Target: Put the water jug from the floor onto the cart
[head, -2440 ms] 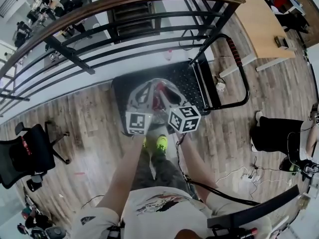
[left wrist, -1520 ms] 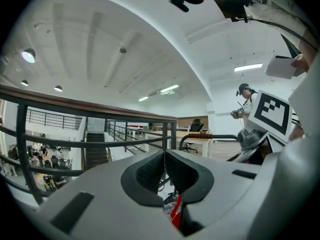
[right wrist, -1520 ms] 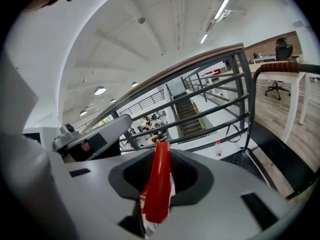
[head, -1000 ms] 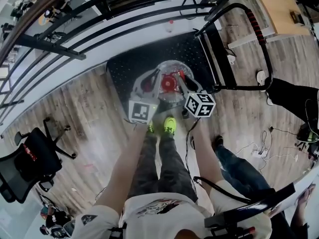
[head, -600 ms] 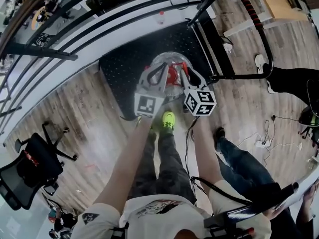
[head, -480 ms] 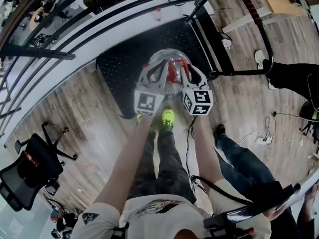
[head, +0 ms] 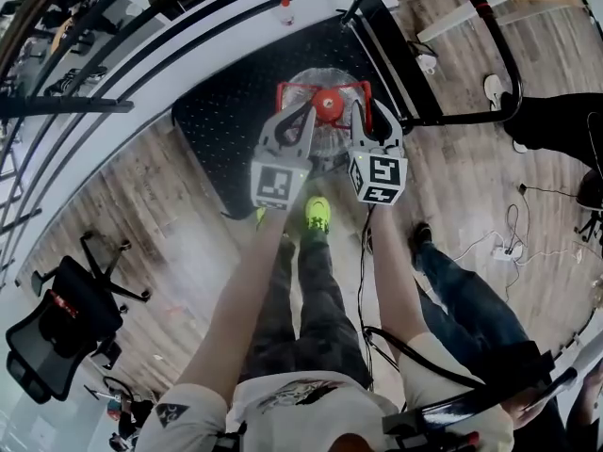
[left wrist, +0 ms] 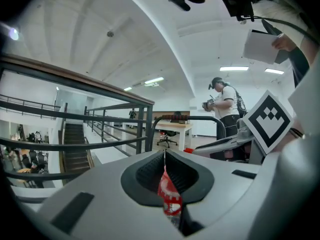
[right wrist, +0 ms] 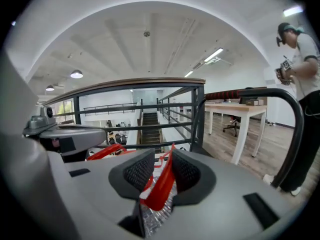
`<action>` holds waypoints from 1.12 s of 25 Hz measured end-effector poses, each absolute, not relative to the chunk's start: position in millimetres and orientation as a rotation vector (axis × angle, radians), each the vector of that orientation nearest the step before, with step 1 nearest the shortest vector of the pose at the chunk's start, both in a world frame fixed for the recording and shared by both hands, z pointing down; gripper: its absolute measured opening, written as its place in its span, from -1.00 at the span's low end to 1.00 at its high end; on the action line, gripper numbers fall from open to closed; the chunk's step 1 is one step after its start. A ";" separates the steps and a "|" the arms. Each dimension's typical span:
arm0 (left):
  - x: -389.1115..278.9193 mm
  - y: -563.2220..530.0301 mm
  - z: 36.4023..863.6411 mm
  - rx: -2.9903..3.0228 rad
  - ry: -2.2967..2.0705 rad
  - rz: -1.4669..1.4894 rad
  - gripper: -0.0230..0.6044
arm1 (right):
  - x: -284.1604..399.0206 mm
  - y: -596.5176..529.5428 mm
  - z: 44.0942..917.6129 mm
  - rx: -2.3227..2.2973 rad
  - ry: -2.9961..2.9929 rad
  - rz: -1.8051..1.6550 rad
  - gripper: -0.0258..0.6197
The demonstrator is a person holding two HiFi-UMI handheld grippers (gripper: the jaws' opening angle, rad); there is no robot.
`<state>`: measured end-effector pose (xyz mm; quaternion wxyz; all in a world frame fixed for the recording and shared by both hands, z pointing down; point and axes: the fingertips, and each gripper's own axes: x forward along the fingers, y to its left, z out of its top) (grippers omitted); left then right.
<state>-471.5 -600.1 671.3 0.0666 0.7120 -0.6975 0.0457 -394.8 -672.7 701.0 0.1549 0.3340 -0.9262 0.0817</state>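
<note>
The clear water jug (head: 323,137) with its red cap (head: 327,103) is over the black cart deck (head: 221,125), seen from above; its base is hidden, so contact with the deck cannot be told. A red carrying handle (head: 300,88) frames the cap. My left gripper (head: 303,113) is shut on the handle's left side, a thin red strip (left wrist: 169,196) pinched between its pads. My right gripper (head: 359,113) is shut on the right side, with the red handle (right wrist: 160,184) held slantwise between its pads.
The cart's push bar (head: 490,26) with a red grip rises at the right. A black railing (head: 141,40) runs behind the cart. A black office chair (head: 57,332) stands lower left. Another person's legs (head: 556,111) and floor cables (head: 499,248) are on the right.
Both grippers and the jug have moved farther over the cart deck and lower. The red handle and cap now show fully between the grippers.
</note>
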 end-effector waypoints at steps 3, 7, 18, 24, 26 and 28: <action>-471.4 -608.8 677.6 2.142 -2.099 0.125 -0.89 | -387.8 -688.2 705.4 1.014 -2.666 0.282 -0.63; -470.9 -612.1 683.4 2.143 -2.103 0.131 -0.89 | -382.3 -694.5 711.2 1.028 -2.647 0.248 -0.63; -468.0 -612.2 676.6 2.146 -2.097 0.151 -0.88 | -356.9 -705.9 690.1 1.146 -2.632 0.193 -0.63; -460.5 -615.6 634.1 2.199 -2.115 0.103 -0.88 | -373.9 -687.7 653.5 1.024 -2.684 0.185 -0.85; -459.1 -614.6 616.7 2.208 -2.105 0.105 -0.89 | -380.3 -679.8 637.9 0.993 -2.700 0.199 -0.86; -459.4 -615.5 599.0 2.212 -2.100 0.099 -0.89 | -386.4 -674.0 621.5 0.974 -2.715 0.202 -0.86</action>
